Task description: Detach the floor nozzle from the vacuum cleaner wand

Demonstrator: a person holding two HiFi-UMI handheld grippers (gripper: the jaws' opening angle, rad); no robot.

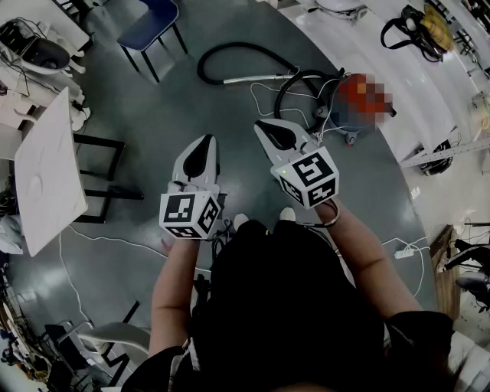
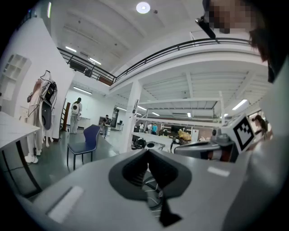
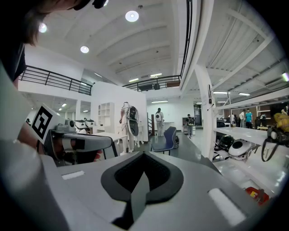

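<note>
The vacuum cleaner lies on the dark floor ahead of me in the head view. Its red canister (image 1: 360,103) is partly covered by a mosaic patch, and a black hose (image 1: 230,52) loops to a silver wand (image 1: 256,78). I cannot make out the floor nozzle. My left gripper (image 1: 205,142) and right gripper (image 1: 266,125) are held side by side in the air, well short of the vacuum. Both are shut with nothing between the jaws. The left gripper (image 2: 148,155) and right gripper (image 3: 143,158) look out almost level across the hall.
A blue chair (image 1: 153,23) stands beyond the hose. A white table (image 1: 46,168) is at the left, and white benches (image 1: 429,84) with bags run along the right. White cables (image 1: 84,237) and a power strip (image 1: 406,251) lie on the floor near my feet.
</note>
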